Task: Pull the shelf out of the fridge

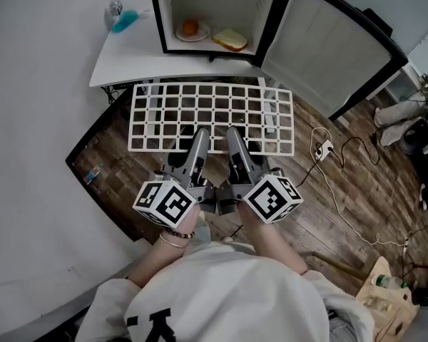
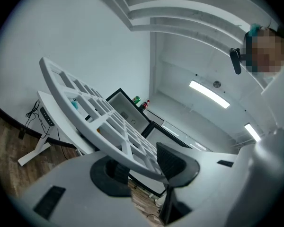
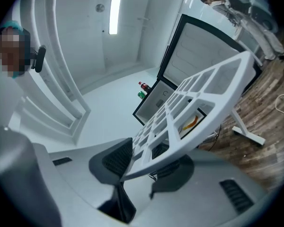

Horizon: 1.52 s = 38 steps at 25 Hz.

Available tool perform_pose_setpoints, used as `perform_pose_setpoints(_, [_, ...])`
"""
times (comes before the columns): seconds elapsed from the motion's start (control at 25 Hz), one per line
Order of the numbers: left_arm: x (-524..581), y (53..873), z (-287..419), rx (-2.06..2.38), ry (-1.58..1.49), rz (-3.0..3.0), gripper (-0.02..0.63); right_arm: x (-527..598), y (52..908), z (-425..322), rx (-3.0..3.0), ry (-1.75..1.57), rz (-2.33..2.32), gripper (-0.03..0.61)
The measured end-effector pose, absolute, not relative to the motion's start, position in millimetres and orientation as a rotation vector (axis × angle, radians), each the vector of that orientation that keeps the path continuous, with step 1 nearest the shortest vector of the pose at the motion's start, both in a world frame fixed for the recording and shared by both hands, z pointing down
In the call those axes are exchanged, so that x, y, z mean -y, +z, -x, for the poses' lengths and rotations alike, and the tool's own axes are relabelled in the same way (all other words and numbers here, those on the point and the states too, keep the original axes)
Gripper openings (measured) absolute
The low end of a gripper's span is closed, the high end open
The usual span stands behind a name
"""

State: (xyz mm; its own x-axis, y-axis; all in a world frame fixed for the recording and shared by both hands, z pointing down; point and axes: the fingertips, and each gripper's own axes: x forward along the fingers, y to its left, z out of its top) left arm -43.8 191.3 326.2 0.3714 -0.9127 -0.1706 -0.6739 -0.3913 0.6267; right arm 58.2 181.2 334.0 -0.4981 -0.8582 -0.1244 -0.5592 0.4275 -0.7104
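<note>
The white grid shelf (image 1: 212,116) is outside the small fridge (image 1: 172,9) and hangs level in front of the table, over the floor. My left gripper (image 1: 197,140) and right gripper (image 1: 233,137) sit side by side at the middle of its near edge, each shut on the rim. In the left gripper view the shelf (image 2: 92,110) runs away up-left from between the pads of the left gripper (image 2: 142,167). In the right gripper view the shelf (image 3: 199,98) slants up-right out of the right gripper (image 3: 142,162).
The fridge door (image 1: 328,48) stands open to the right. Inside the fridge lie a plate with an orange (image 1: 192,31) and a sandwich (image 1: 230,40). The white table (image 1: 128,59) carries a blue item (image 1: 125,20). A power strip with cable (image 1: 322,148) lies on the wooden floor.
</note>
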Motion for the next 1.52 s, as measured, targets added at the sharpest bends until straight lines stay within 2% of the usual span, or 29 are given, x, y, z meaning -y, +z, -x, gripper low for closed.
perform_pose_setpoints(0.56, [-264.9, 327.6, 7.6, 1.462, -0.719, -2.16, 0.158, -247.9, 337.9, -93.0, -2.253, -0.877, 1.124, 0.135])
perform_pose_setpoints(1.52, [-244.3, 323.7, 24.3, 1.446, -0.706, -2.187, 0.158, -230.0, 335.1, -76.3, -2.254, -0.834, 1.14, 0.14])
